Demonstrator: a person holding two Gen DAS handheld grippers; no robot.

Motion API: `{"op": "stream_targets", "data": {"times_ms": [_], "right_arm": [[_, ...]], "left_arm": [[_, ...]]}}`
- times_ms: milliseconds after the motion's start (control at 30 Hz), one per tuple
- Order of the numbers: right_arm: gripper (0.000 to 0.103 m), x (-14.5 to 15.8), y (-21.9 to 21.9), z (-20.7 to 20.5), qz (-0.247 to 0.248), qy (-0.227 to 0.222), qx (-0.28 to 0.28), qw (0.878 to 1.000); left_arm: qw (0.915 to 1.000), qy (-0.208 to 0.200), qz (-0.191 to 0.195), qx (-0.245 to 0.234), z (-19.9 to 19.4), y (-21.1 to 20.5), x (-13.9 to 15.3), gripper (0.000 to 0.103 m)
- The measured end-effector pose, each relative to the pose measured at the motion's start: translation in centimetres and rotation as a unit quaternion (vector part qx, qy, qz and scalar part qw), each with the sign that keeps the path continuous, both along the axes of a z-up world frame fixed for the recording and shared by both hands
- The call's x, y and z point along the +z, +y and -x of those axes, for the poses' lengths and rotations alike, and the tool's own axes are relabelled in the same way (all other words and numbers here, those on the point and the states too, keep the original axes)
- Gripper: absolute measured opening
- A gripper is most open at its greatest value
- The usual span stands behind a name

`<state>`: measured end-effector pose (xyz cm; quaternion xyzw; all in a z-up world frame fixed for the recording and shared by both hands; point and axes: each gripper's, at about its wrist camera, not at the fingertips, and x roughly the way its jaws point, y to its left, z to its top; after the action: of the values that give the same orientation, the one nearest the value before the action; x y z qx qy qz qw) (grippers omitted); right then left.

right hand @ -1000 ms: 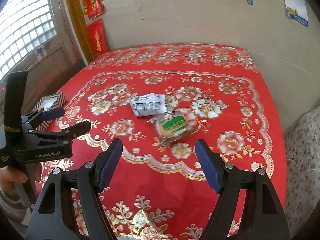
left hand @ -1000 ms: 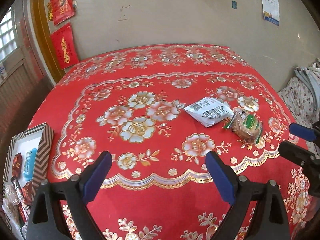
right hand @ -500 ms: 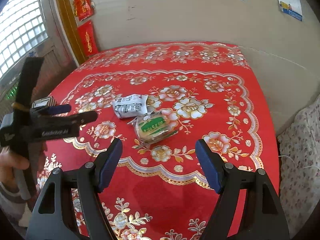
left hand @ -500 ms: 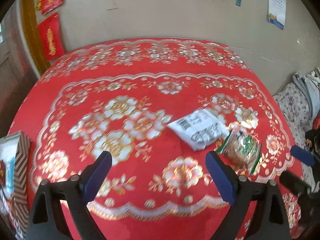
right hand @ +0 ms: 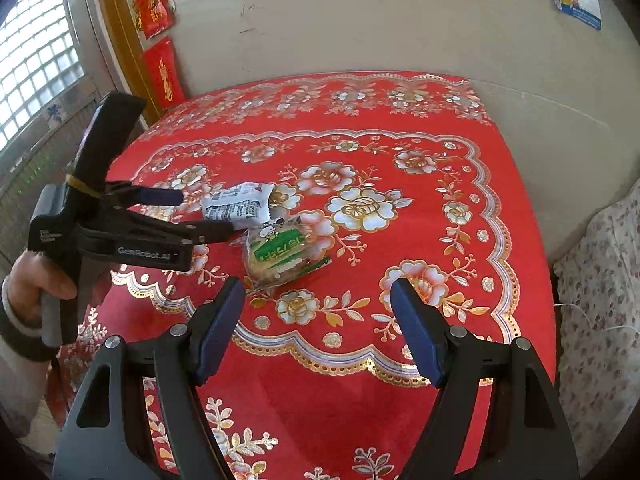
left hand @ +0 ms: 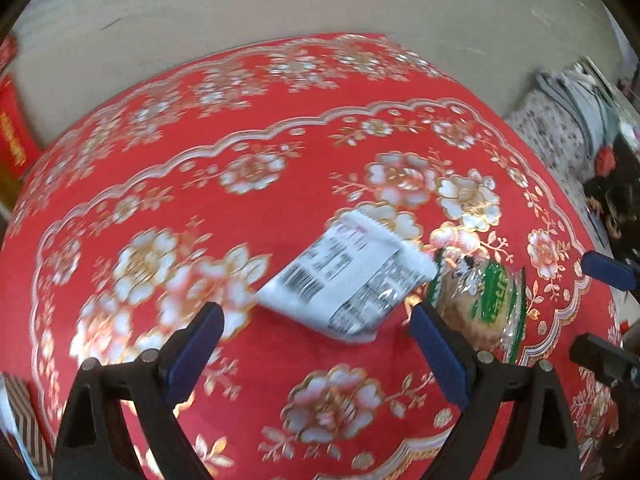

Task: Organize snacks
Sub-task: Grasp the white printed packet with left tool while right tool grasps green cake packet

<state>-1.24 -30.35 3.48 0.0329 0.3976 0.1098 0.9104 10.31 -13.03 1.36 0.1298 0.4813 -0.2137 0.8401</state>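
A white printed snack packet (left hand: 344, 280) lies on the red floral tablecloth (left hand: 240, 160), just ahead of my open left gripper (left hand: 316, 328). A clear packet with a green label (left hand: 480, 300) lies touching it on the right. In the right wrist view the white packet (right hand: 236, 206) and the green-label packet (right hand: 280, 250) lie ahead and left of my open, empty right gripper (right hand: 318, 308). The left gripper (right hand: 200, 214) shows there from the side, open, its tips at the white packet.
A patterned box edge (left hand: 24, 412) shows at the lower left, off the table. A beige wall (right hand: 360, 20) runs behind the table, with a floral-covered seat (right hand: 600, 280) to the right. The right gripper's tips show at the left wrist view's right edge (left hand: 600, 308).
My left gripper has moved forward and right, close up to the white packet. My right gripper has shifted a little; both packets lie where they were.
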Motion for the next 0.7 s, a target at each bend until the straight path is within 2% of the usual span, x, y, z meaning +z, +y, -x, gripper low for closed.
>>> {"op": "stream_targets", "data": {"times_ms": [100,133,167,267,400,500,600,667,700], "right_arm": [[0.076,-0.2,0.3,-0.3,0.007,0.004,0.002,1.000],[0.076,-0.2,0.5,-0.5,0.009,0.006,0.001,1.000],[0.076,-0.3,0.6,-0.7,0.011,0.007,0.001,1.000],[0.076,-0.4,1.3,-1.3,0.026,0.009,0.013,1.000],[0.077,-0.4,3.1,-2.6,0.062,0.000,0.065,0.996],[0.080,-1.0,4.7,-4.1,0.081,0.017,0.113,0.990],[0.080,-2.0,6.0,-5.7,0.122,0.030,0.132,0.983],[0.079,-2.6,6.1,-6.7,0.120,0.042,0.137,0.982],[0.076,-2.9,6.0,-7.1,0.114,0.049,0.138,0.983]], "left_arm": [[0.9999,-0.002,0.006,-0.008,-0.7,-0.5,-0.2,0.093],[0.9999,0.002,0.013,-0.011,-0.9,-0.6,-0.3,0.081],[0.9998,0.006,0.015,-0.010,-1.0,-0.5,-0.5,0.075],[0.9999,-0.005,0.012,-0.010,-0.7,-0.4,-0.5,0.069],[0.9998,-0.007,0.018,-0.001,0.0,0.5,-0.3,0.058],[0.9995,-0.006,0.016,0.025,0.6,1.6,-0.1,0.057],[0.9990,-0.005,0.020,0.040,1.3,2.5,-0.2,0.057],[0.9984,-0.007,0.024,0.050,1.9,3.2,-0.1,0.057],[0.9981,-0.007,0.026,0.055,2.2,3.5,-0.1,0.057]]}}
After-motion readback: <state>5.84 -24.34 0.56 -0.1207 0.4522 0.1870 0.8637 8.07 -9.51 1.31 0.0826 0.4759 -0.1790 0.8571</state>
